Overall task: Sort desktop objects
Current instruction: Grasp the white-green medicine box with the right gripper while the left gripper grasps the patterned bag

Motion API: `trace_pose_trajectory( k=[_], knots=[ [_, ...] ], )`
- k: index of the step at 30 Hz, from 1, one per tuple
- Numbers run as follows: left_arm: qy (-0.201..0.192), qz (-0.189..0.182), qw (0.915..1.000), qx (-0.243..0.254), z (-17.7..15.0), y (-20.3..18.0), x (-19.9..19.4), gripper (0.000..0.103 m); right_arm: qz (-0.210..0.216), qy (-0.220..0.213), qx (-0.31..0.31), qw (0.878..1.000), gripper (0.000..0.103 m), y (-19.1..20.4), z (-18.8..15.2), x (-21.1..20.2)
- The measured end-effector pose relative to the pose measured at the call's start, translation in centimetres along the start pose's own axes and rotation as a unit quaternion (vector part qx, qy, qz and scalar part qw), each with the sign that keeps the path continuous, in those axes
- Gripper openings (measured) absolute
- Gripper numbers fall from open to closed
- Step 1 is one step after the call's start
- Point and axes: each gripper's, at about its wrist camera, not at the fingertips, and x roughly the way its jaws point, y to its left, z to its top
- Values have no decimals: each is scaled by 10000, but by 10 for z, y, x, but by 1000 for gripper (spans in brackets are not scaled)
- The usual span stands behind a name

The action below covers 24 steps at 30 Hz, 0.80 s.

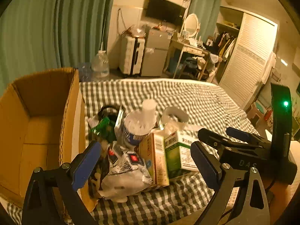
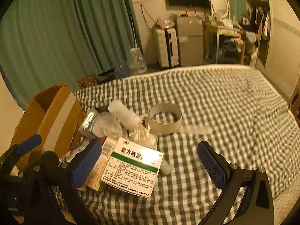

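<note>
A heap of small things lies on a checked cloth. In the left wrist view I see a white crinkled packet point(image 1: 123, 176), an orange-yellow carton point(image 1: 155, 161), a green-and-white medicine box point(image 1: 180, 153), a paper cup point(image 1: 138, 125) and a green wrapper point(image 1: 103, 127). My left gripper point(image 1: 146, 165) hangs open just over the packet and cartons, touching nothing. My right gripper point(image 2: 150, 163) is open too, above the green-and-white medicine box point(image 2: 133, 166); a white tube point(image 2: 124, 115) and a tape ring point(image 2: 166, 120) lie beyond. The right gripper point(image 1: 223, 136) also shows at the right of the left view.
An open cardboard box point(image 1: 37, 123) stands left of the heap, its inside bare as far as I see; the same cardboard box point(image 2: 50, 116) shows in the right view. Bare checked cloth point(image 2: 225, 103) stretches right and far. Curtains, water bottles, a suitcase and a desk stand beyond.
</note>
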Motion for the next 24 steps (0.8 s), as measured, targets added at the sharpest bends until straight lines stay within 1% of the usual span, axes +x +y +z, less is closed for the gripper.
trace_pose_trajectory(
  k=[3, 5, 8, 11, 13, 15, 17, 18, 19, 22, 24],
  knots=[
    [210, 138, 9997, 24, -10, 1, 14, 98, 108, 178, -32, 9998, 103, 3, -1, 7],
    [313, 184, 9993, 63, -11, 2, 17, 98, 190, 289, -72, 9994, 103, 4, -2, 13],
    [316, 315, 9986, 272, -14, -3, 19, 98, 154, 428, -128, 9989, 103, 6, -4, 23],
    [299, 244, 9984, 414, -14, -7, 16, 98, 288, 658, -37, 9974, 103, 5, -3, 33],
    [256, 381, 9975, 537, -15, -10, 15, 97, 398, 841, 51, 9957, 103, 4, -4, 44],
    [307, 394, 9971, 570, -15, -10, 16, 97, 436, 977, 117, 9942, 103, 2, -6, 53],
    [276, 438, 9966, 635, -16, -12, 17, 97, 519, 1150, 230, 9917, 103, -2, -8, 60],
    [248, 425, 9966, 668, -17, -13, 17, 97, 607, 1232, 300, 9901, 101, -3, -9, 63],
    [198, 386, 9967, 684, -17, -14, 16, 97, 708, 1229, 347, 9893, 84, -4, -11, 62],
    [83, 209, 9972, 716, -15, -16, 10, 97, 625, 1186, 278, 9906, 85, -4, -8, 55],
    [56, 114, 9974, 710, -17, -21, 8, 97, 510, 1067, 260, 9926, 84, -8, -2, 45]
  ],
)
